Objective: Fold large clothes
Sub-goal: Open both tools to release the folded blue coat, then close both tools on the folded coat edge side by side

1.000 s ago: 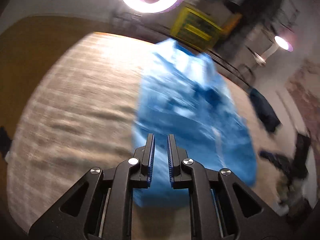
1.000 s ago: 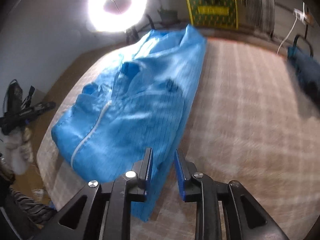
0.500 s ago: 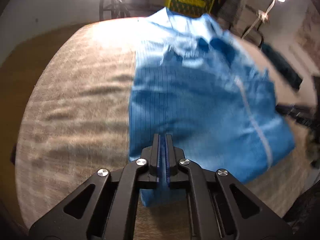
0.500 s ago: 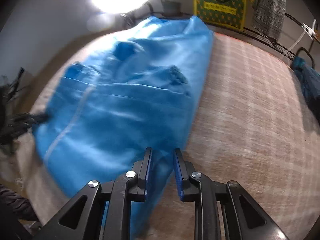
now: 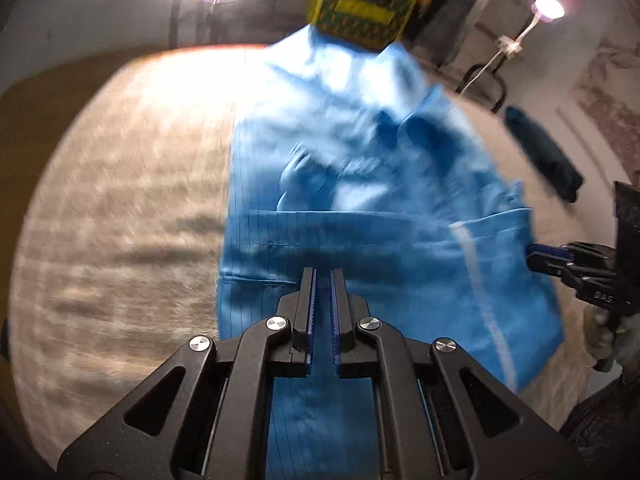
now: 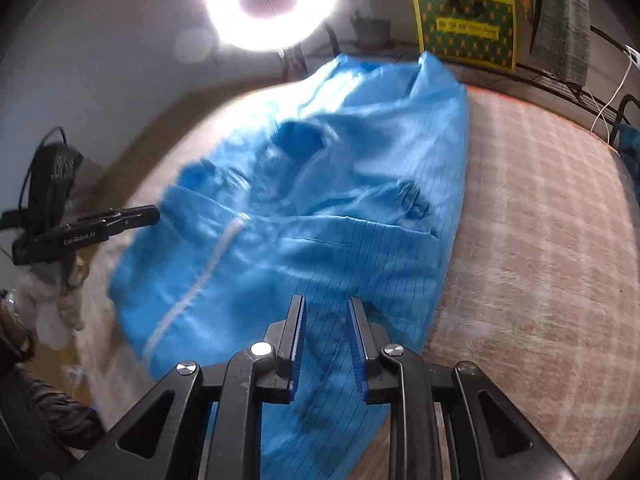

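Observation:
A large blue pinstriped garment (image 5: 360, 184) with a white zip lies along a beige checked surface (image 5: 120, 208); it also shows in the right wrist view (image 6: 320, 208). My left gripper (image 5: 322, 276) is shut on the garment's near edge, cloth running between the narrow jaws. My right gripper (image 6: 325, 304) stands over the garment's near right corner with cloth between its jaws, which are set a little apart. Each gripper shows in the other's view: the right one at the garment's right side (image 5: 560, 260), the left one at its left side (image 6: 120, 216).
A bright ring light (image 6: 272, 0) and a yellow-green box (image 6: 464, 36) stand beyond the far edge. A dark garment (image 5: 540, 152) lies at the surface's right side. A lamp (image 5: 548, 8) shines at the back right.
Both grippers have lifted and pulled the garment's near edge toward me. The cloth has bunched and creased across its middle. The left jaws have gone from open to clamped on cloth.

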Tool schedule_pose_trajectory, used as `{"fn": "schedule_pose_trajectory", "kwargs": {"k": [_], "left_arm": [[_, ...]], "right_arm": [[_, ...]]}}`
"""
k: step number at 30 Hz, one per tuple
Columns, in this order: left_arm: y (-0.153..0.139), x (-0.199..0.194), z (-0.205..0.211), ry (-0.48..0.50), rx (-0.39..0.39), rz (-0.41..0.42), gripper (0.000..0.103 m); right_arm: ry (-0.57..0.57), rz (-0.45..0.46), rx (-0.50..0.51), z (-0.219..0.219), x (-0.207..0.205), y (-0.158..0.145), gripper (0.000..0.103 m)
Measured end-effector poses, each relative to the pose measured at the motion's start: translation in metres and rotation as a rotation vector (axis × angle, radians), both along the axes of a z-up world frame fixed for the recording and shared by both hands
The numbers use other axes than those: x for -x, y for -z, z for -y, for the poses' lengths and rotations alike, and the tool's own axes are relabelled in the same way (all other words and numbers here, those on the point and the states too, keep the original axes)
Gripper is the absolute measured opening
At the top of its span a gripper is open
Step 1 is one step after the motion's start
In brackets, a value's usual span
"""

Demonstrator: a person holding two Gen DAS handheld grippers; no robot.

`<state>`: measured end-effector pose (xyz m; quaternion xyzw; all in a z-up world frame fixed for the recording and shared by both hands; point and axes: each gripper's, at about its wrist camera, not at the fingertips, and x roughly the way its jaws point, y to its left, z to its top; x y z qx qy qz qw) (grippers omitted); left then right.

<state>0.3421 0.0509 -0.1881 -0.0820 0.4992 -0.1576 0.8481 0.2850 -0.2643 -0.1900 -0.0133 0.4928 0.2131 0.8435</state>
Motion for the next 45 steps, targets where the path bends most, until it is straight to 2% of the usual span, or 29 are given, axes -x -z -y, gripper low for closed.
{"fn": "schedule_pose_trajectory", "kwargs": {"k": [2,4,6,9,11,12,13,15,16,21,27,32,37,41,45], "left_arm": [[0.008,-0.005,0.0,-0.014,0.005,-0.003,0.004],[0.006,-0.007,0.003,0.006,-0.021,0.007,0.004],[-0.001,-0.011,0.0,0.016,0.001,0.004,0.004],[-0.016,-0.024,-0.014,-0.002,0.06,0.016,0.004],[-0.03,-0.038,-0.024,-0.013,0.062,0.045,0.005],[-0.038,-0.049,-0.029,-0.019,0.06,0.06,0.011],[-0.042,-0.058,-0.032,-0.021,0.065,0.069,0.026],[-0.051,-0.082,-0.041,-0.019,0.103,0.092,0.045],[-0.053,-0.095,-0.044,-0.022,0.119,0.099,0.046],[-0.043,-0.165,-0.064,-0.081,0.224,0.048,0.046],[0.001,-0.223,-0.059,-0.072,0.289,-0.053,0.046],[0.028,-0.249,-0.06,-0.095,0.37,-0.084,0.047],[0.028,-0.271,-0.052,-0.088,0.406,-0.072,0.05],[0.029,-0.293,-0.046,-0.085,0.461,-0.093,0.054],[0.027,-0.305,-0.039,-0.071,0.449,-0.082,0.055]], "right_arm": [[0.01,-0.013,0.019,0.001,-0.007,0.008,0.02],[0.017,-0.022,0.021,0.004,-0.014,0.012,0.02],[0.016,-0.047,0.0,0.007,-0.019,0.01,0.02],[-0.019,-0.056,-0.059,0.012,-0.026,-0.006,0.027],[-0.031,-0.026,-0.101,0.017,-0.033,-0.023,0.035],[-0.031,-0.006,-0.108,0.018,-0.036,-0.03,0.036],[-0.023,0.018,-0.118,0.022,-0.042,-0.037,0.04],[-0.001,0.071,-0.134,0.032,-0.055,-0.047,0.049],[0.005,0.083,-0.132,0.035,-0.062,-0.048,0.052],[0.052,0.064,-0.086,0.057,-0.119,-0.029,0.053],[0.149,-0.031,-0.233,0.094,-0.197,0.008,0.052],[0.165,-0.047,-0.337,0.098,-0.237,0.027,0.052],[0.144,-0.045,-0.354,0.088,-0.264,0.031,0.052],[0.136,-0.055,-0.411,0.085,-0.285,0.038,0.052],[0.113,-0.044,-0.405,0.077,-0.298,0.04,0.052]]}}
